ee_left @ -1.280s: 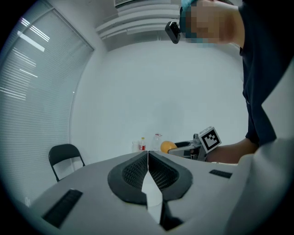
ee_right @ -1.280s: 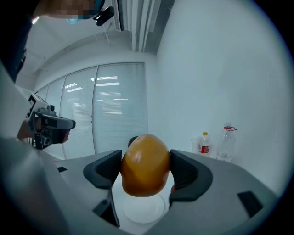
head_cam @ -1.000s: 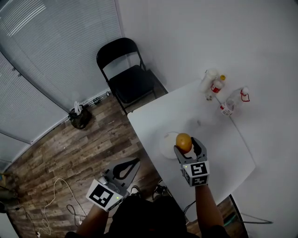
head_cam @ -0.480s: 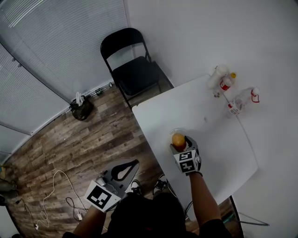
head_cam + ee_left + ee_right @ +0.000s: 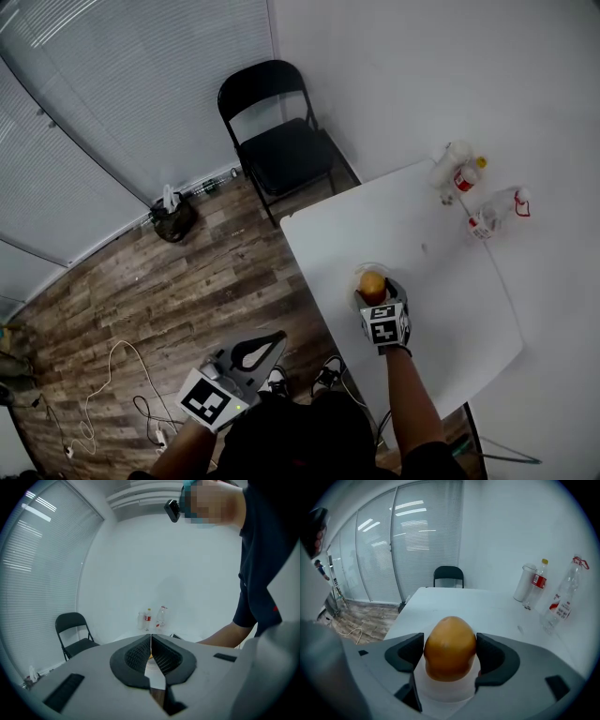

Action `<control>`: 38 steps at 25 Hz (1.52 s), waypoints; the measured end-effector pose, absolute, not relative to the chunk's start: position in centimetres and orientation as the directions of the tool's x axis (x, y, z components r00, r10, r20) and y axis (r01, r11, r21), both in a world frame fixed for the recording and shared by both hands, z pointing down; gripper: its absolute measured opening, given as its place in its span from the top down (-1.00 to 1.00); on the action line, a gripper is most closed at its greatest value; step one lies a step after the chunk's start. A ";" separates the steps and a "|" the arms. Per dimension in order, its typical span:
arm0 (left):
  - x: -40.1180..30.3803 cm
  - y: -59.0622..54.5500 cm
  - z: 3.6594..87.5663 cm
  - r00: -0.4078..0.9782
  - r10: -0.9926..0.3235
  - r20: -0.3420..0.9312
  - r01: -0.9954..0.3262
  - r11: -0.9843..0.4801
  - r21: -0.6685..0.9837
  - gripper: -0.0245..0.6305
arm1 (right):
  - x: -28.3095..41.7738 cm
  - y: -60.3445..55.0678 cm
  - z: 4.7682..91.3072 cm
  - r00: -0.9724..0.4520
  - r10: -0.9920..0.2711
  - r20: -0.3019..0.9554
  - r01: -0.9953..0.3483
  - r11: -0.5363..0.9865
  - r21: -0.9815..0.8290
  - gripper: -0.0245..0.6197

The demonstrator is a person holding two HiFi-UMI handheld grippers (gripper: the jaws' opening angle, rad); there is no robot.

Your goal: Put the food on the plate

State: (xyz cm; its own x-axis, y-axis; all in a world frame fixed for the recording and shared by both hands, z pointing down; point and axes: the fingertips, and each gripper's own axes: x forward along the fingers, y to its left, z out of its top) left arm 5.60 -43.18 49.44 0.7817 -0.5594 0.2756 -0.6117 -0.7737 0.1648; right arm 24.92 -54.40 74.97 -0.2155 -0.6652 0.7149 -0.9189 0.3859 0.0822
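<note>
Over plate (image 5: 445, 694), right gripper (image 5: 450, 652) clamps fruit (image 5: 450, 641); own view shows left gripper (image 5: 151, 649) closed.

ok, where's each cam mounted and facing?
Head view: on the person's head, facing steeply down at the table, floor and chair; shows both forearms, the left claw and right claw.
Left claw view: on the left claw, facing along its shut jaws toward the bottles; shows the person's arm and torso.
Right claw view: on the right claw, facing across the table past the fruit in its jaws, over the plate; only the claw shows clearly.
Shared: both claw views see the chair and bottles.
</note>
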 end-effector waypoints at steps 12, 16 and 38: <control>4.3 -40.6 46.6 0.835 -0.513 0.201 -0.544 -0.824 0.157 0.85 | 26.3 -49.3 58.7 -0.160 -0.905 0.394 -0.982 0.187 0.030 -0.02; 4.4 -39.6 44.6 0.867 -0.478 0.141 -0.496 -0.855 0.154 0.85 | 25.3 -45.4 51.0 -0.145 -0.953 0.266 -0.987 0.159 0.032 0.52; 4.4 -36.2 35.8 0.923 -0.384 -0.034 -0.385 -0.923 -0.011 0.85 | 19.9 -32.5 35.1 -0.165 -0.986 -0.038 -0.975 0.157 0.159 0.86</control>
